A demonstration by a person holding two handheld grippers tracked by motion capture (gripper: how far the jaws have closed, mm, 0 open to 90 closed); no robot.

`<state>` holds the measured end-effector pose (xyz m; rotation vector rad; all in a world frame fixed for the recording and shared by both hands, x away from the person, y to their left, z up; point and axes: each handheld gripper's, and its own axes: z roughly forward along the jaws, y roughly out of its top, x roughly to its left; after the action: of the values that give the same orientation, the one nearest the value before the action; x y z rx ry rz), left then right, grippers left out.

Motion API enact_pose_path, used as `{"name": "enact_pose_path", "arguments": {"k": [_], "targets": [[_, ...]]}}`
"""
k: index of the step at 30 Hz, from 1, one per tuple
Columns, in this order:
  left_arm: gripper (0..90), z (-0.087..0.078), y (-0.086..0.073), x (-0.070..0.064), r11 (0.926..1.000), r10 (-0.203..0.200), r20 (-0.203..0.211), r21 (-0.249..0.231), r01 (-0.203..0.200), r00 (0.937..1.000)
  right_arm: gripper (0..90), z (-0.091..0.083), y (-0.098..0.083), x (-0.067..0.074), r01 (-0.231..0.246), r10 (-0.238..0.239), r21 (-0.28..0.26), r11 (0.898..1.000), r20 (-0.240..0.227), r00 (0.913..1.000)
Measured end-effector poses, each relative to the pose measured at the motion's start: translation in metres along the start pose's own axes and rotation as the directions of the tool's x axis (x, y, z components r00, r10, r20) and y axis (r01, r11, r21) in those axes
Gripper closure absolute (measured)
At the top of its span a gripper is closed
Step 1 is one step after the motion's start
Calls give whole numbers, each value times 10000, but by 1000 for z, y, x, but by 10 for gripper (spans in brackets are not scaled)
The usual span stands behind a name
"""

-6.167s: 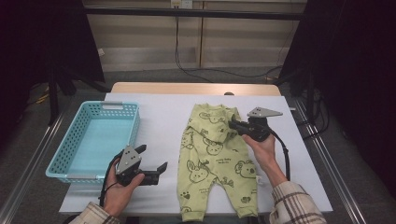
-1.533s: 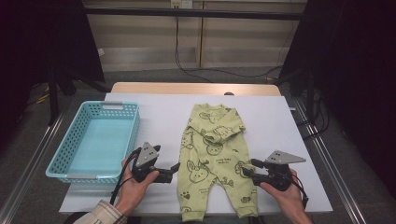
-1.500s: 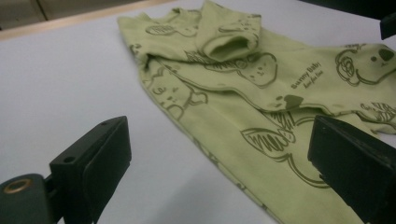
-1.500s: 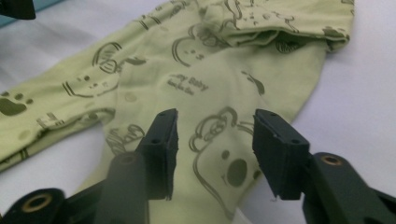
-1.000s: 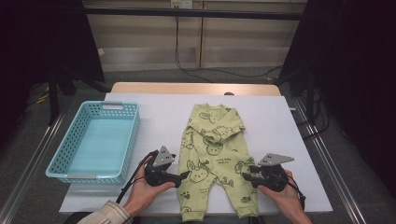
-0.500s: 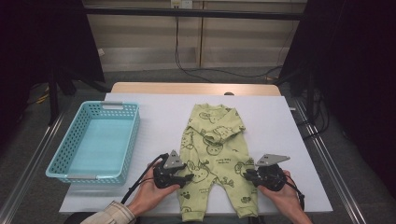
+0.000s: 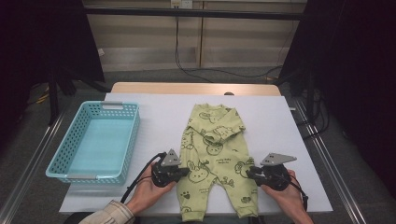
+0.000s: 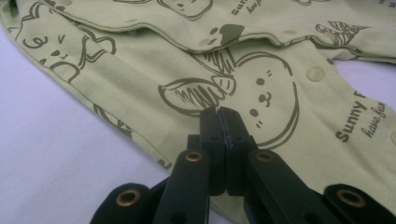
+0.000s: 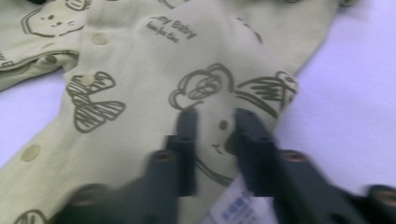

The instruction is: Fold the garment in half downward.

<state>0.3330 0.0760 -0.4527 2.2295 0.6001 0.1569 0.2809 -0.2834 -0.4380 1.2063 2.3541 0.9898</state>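
Observation:
A light green baby romper (image 7: 212, 154) with animal prints lies flat on the white table (image 7: 154, 116), legs toward me. My left gripper (image 7: 186, 171) rests at the outer edge of its left leg. Its jaws have just been closing and now stand shut (image 8: 219, 112), tips down on the rabbit print (image 8: 266, 93). Whether cloth is caught between the pads I cannot tell. My right gripper (image 7: 249, 172) sits at the outer edge of the right leg. Its jaws have just been opening and now stand apart (image 9: 215, 114) over the bear print of the romper (image 9: 140, 70).
A turquoise mesh basket (image 7: 134, 140) stands at the left of the table, a hand's width from my left gripper. A white care label (image 9: 229, 205) sticks out from the romper under the right jaws. Bare table lies right of the romper.
Both hands came down to the romper's legs, the right one from its upper part, the left from beside the basket. The left jaws have shut. The right jaws now stand apart.

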Motion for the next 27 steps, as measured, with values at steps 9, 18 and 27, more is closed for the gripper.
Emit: {"name": "enact_pose_path", "arguments": {"k": [9, 18, 27], "targets": [[894, 1, -2, 1, 9997, -113, 56, -200, 114, 9999, 540, 6, -5, -6, -477, 458, 628, 9969, 310, 9985], [898, -5, 0, 1, 9983, -302, 144, -494, 309, 9994, 879, 2, -2, -3, -372, 377, 311, 9988, -161, 9992], [898, -10, -1, -1, 9986, -173, 206, -498, 183, 9996, 881, -7, 0, 7, -59, 60, 8, 10000, -585, 9983]]}}
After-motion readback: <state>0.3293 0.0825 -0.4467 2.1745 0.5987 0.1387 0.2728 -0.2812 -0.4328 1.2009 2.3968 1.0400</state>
